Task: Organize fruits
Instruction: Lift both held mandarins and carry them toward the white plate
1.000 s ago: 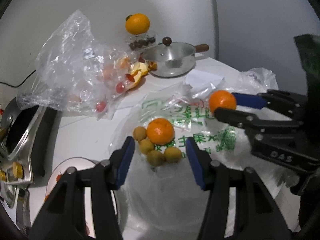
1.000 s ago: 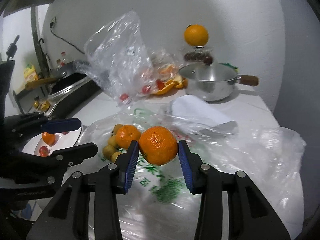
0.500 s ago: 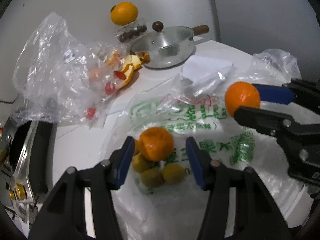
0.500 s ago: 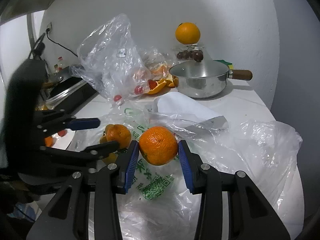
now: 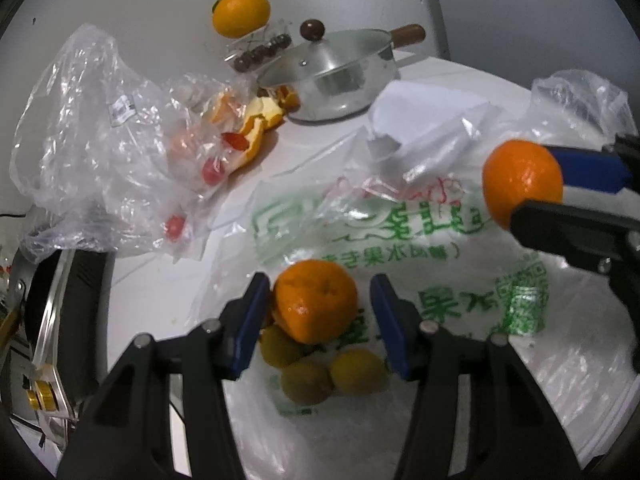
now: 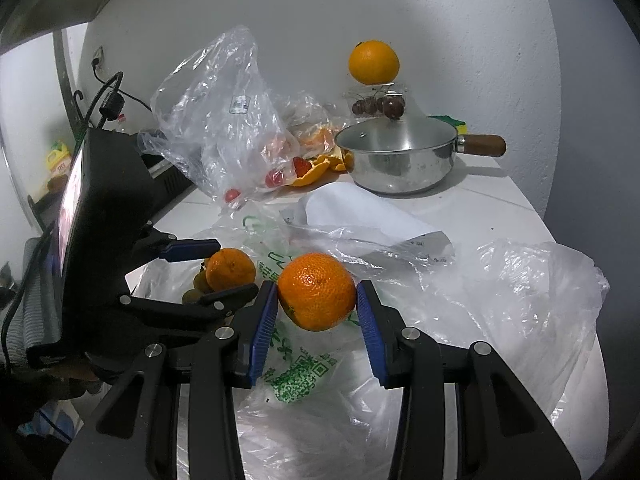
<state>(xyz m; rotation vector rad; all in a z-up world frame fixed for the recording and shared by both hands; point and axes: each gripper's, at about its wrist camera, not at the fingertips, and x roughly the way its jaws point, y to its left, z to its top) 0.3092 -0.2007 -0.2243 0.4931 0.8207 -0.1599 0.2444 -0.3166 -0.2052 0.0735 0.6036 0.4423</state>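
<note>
On the worktop (image 6: 492, 216), a printed plastic bag (image 5: 400, 232) carries one tangerine (image 5: 316, 306) and small yellow-green fruits (image 5: 306, 382); the left gripper (image 5: 318, 320) is closing around that tangerine, its right pad still clear. The right gripper (image 6: 317, 318) pinches a second tangerine (image 6: 317, 291) above the bag. A clear bag (image 5: 104, 152) holds red fruits; the lidded pot (image 5: 332, 80) stands behind.

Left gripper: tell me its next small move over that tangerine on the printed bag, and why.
Probably finish closing. The left gripper already straddles the tangerine lying on the printed bag, and its jaws are closing, with a gap left on the right pad's side. The right gripper holds its own tangerine, so it is not free.
</note>
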